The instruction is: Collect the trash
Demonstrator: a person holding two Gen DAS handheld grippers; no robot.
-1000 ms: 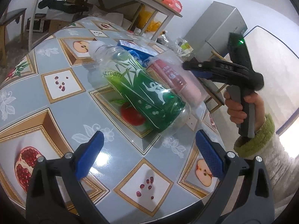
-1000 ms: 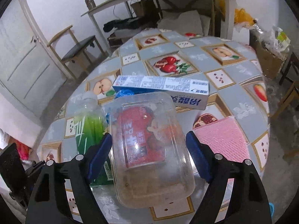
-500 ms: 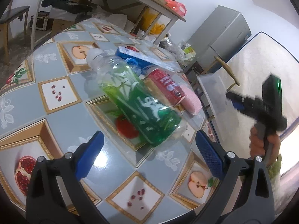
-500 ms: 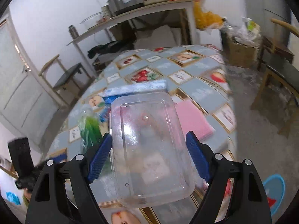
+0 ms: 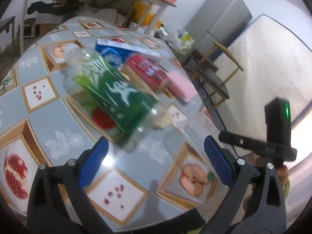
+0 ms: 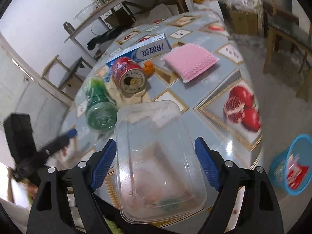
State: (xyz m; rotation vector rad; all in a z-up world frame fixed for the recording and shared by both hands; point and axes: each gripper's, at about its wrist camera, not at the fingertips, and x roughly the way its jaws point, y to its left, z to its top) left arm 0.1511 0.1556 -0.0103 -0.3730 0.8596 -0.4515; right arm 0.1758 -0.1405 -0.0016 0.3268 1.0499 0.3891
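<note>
Bench: grey-blue cloth, gold-framed squares printed with red pomegranates, apples and seeds. Tub: clear plastic, cloudy. Bottle: clear, green label with white figures. Can: red, white lettering, silver end. Box: blue and white. Pad: pink. Basket: blue mesh. Tongs: black, blue pads.

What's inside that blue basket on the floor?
The blue basket holds something red and white, seen through its mesh wall and open top. It is too blurred to name, and anything beneath it is hidden.
</note>
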